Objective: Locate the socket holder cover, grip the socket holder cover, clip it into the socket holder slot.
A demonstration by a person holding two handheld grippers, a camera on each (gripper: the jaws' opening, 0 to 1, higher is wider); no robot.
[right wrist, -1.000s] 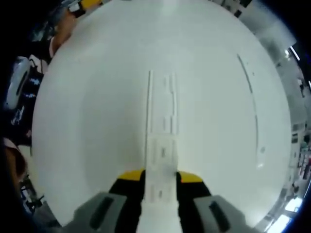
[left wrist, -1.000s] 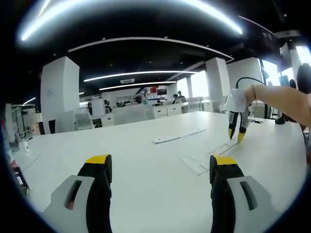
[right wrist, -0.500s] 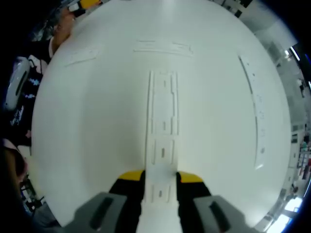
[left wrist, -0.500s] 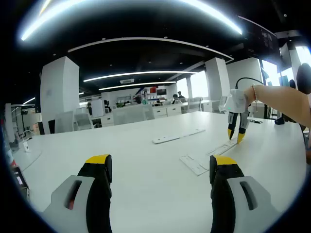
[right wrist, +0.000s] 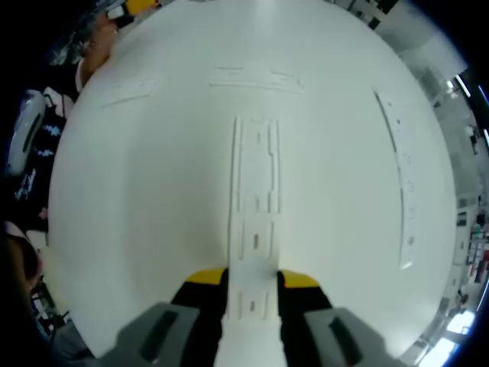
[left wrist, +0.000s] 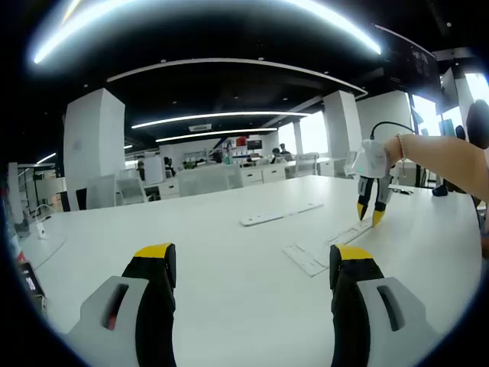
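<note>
1. Right gripper (right wrist: 252,281) has its two yellow-tipped jaws pressed on the near end of the long white cover (right wrist: 255,229).
2. That cover stretches away from the jaws, low over the white table (right wrist: 153,191).
3. Another long white strip (right wrist: 397,168) lies well apart on the table, and I cannot tell if it is the slot.
4. Left gripper (left wrist: 252,264) waits wide apart with nothing in it.
5. With only one end held, the far end could droop and miss the slot.

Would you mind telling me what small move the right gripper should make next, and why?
Probably carry the cover over to the long strip at the view's right: the right gripper is shut on the cover's near end, and the strip is the likeliest holder.
</note>
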